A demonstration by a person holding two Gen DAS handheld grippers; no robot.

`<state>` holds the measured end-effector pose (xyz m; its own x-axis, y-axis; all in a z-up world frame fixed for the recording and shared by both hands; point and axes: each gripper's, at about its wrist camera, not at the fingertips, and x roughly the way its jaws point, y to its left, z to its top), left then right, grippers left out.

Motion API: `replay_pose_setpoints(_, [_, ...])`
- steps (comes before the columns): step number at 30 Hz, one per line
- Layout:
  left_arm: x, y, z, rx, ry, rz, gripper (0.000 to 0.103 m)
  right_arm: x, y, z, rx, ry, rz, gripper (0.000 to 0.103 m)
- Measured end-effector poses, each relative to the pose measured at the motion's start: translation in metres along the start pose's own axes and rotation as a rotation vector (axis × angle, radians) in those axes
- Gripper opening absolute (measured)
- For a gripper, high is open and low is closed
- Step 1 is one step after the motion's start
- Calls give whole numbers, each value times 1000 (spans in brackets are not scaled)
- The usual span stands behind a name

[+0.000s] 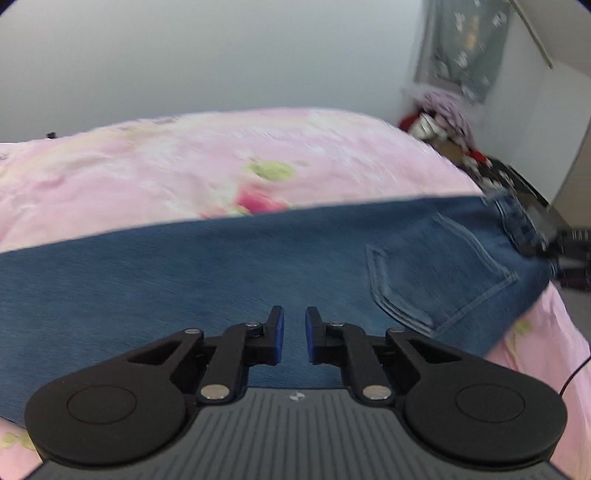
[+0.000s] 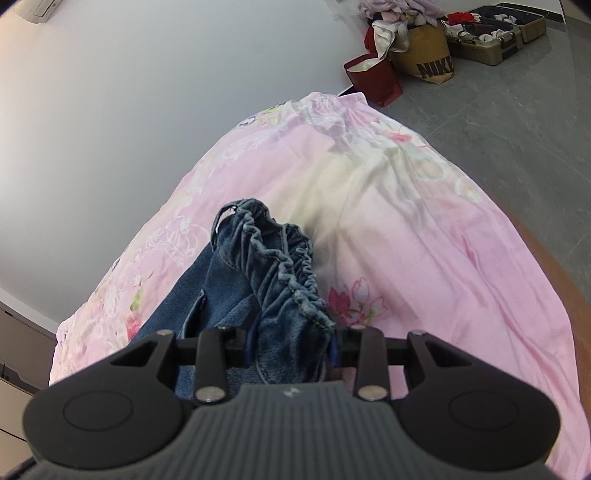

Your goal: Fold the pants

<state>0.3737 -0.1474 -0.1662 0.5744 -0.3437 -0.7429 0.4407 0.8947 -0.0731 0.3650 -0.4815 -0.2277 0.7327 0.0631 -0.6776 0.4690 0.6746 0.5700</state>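
Blue denim pants lie flat across a pink floral bedspread, with a back pocket to the right. My left gripper hovers just above the denim, its jaws a small gap apart and empty. In the right wrist view my right gripper is shut on the bunched elastic waistband of the pants, which rises between the fingers; the fingertips are hidden by the cloth. The bedspread spreads out beyond it.
A grey wall stands behind the bed. On the grey floor past the bed's far corner are a red bag, a brown Nike bag stuffed with clothes, and an open suitcase. A black cable hangs at the bed's right edge.
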Motion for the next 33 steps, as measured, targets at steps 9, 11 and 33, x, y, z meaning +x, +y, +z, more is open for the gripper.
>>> replay_pose_setpoints(9, [35, -16, -29, 22, 115, -20, 12, -2, 9, 7, -43, 10, 15, 31])
replay_pose_setpoints(11, [41, -21, -33, 68, 132, -2, 12, -5, 14, 8, -53, 7, 23, 31])
replay_pose_setpoints(33, [38, 7, 14, 147, 62, 10, 12, -64, 146, 6, -361, -46, 125, 24])
